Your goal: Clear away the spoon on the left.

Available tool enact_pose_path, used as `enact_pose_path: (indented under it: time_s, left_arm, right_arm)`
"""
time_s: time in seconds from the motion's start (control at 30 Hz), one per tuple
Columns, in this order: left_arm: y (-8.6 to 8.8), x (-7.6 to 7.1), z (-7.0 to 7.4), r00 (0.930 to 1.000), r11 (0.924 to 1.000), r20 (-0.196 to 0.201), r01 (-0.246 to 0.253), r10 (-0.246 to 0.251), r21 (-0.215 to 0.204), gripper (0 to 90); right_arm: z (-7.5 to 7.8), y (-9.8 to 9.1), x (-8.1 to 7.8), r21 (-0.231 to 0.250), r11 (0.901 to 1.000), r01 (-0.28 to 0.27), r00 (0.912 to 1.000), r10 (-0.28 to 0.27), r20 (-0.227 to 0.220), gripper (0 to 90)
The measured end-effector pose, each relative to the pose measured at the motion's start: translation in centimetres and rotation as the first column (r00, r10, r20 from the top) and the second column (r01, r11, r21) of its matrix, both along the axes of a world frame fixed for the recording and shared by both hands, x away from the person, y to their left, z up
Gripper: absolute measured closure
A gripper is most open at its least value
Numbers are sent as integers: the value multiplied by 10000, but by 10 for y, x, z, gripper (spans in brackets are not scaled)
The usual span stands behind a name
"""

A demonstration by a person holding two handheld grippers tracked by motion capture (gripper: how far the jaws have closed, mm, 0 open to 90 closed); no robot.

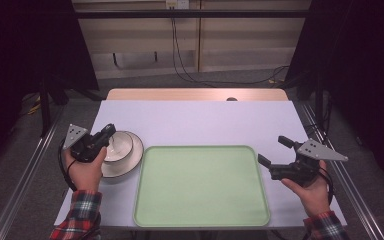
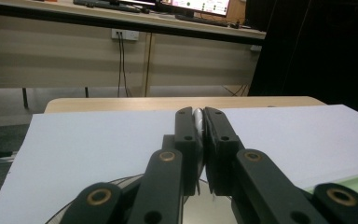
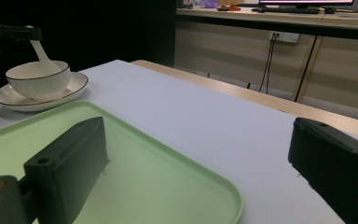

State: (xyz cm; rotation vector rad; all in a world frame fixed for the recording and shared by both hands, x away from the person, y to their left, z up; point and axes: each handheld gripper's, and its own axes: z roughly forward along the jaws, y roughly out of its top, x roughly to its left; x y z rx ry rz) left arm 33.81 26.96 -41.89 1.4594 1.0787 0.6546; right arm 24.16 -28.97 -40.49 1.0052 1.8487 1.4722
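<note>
spoon (image 3: 41, 51) clamped in our left gripper (image 1: 106, 134) hangs over the bowl (image 3: 38, 77) on its saucer (image 1: 130, 157) near the table's (image 1: 200, 120) left edge; our right gripper (image 1: 275, 152) stands wide by the green tray's (image 1: 200, 185) right edge.

White spoon (image 3: 41, 52) (handle up), tilted in white bowl (image 3: 38, 78)

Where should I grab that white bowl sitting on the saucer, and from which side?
Probably the white gold-rimmed bowl is best pinched at its thin rim from above, one jaw inside: its wall is rounded and wide. Take the side away from the white spoon, which the left gripper holds in it.
</note>
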Motion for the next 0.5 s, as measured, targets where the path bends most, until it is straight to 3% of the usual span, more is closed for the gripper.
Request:
enact_pose_path:
  time_s: [0.37, 0.5]
  left_arm:
    - [5, -3, 3, 9998, 9999, -161, 142, -143, -69, 850]
    - [5, -5, 8, 9998, 9994, -38, 199, -201, -292, 850]
  right_arm:
    - [0, 0, 0, 31, 10000, 17, 10000, -17, 19, 39]
    - [0, 0, 0, 18, 10000, 24, 10000, -24, 8, 39]
